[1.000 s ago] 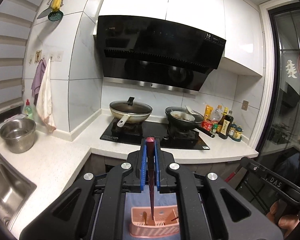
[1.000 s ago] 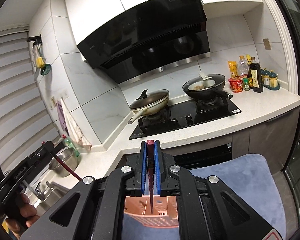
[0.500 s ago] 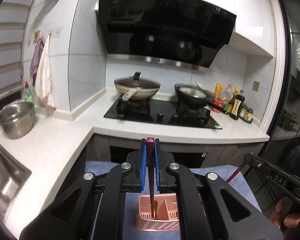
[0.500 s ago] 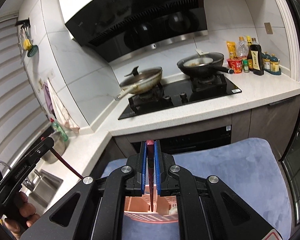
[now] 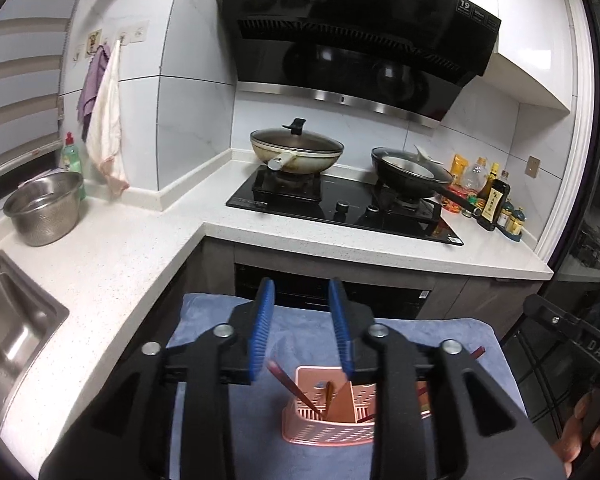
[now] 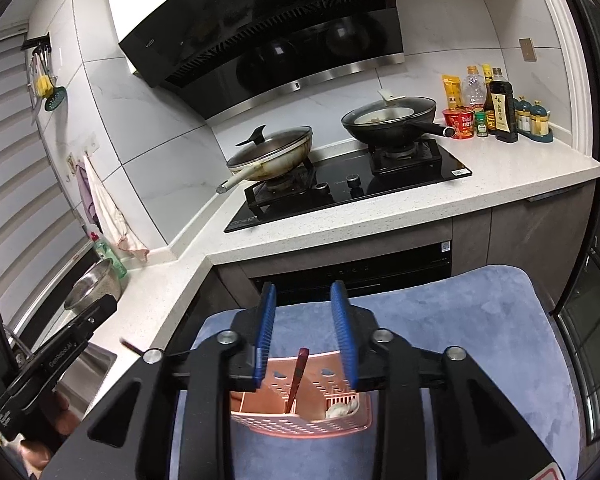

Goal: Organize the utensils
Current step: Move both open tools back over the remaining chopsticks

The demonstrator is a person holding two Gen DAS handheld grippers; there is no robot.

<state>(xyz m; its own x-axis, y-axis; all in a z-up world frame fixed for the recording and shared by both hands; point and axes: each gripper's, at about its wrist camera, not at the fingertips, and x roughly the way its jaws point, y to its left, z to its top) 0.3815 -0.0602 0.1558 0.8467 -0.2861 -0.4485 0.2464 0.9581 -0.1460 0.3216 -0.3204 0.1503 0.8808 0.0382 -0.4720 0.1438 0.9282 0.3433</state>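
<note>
I have both grippers over the pink utensil basket (image 5: pixel 328 436), which stands on a blue-grey plush mat (image 5: pixel 212 320) in front of the kitchen counter (image 5: pixel 112 264).

The left gripper (image 5: pixel 302 330) has its jaws opening, blue ribbed pads apart with nothing pressed between them. Below the gap I see a dark red chopstick (image 5: pixel 296 390) leaning left inside the basket, its top end free of the pads, and a brown handle standing beside it near a divider.

The right gripper (image 6: pixel 303 332) is also opening, pads parted and touching nothing. Under it another dark red chopstick (image 6: pixel 297 376) stands in the basket, tilted slightly, its upper end between the 2 blue pads but clear of both. In this view a white rounded item lies in the compartment to the chopstick's right; I cannot tell what it is.

The basket is salmon-pink plastic, rectangular, with slotted walls and inner dividers that split it into compartments; its back panel has cut-out holes. The chopsticks are thin, glossy and deep red.

From the right wrist camera I see the left gripper at the lower left with a hand (image 6: pixel 56 420) on its grip. Behind everything are a black gas hob (image 5: pixel 340 208) carrying a lidded wok (image 5: pixel 296 148) and a black pan (image 5: pixel 408 172), and a steel bowl (image 5: pixel 42 208) by the sink (image 5: pixel 8 320).
</note>
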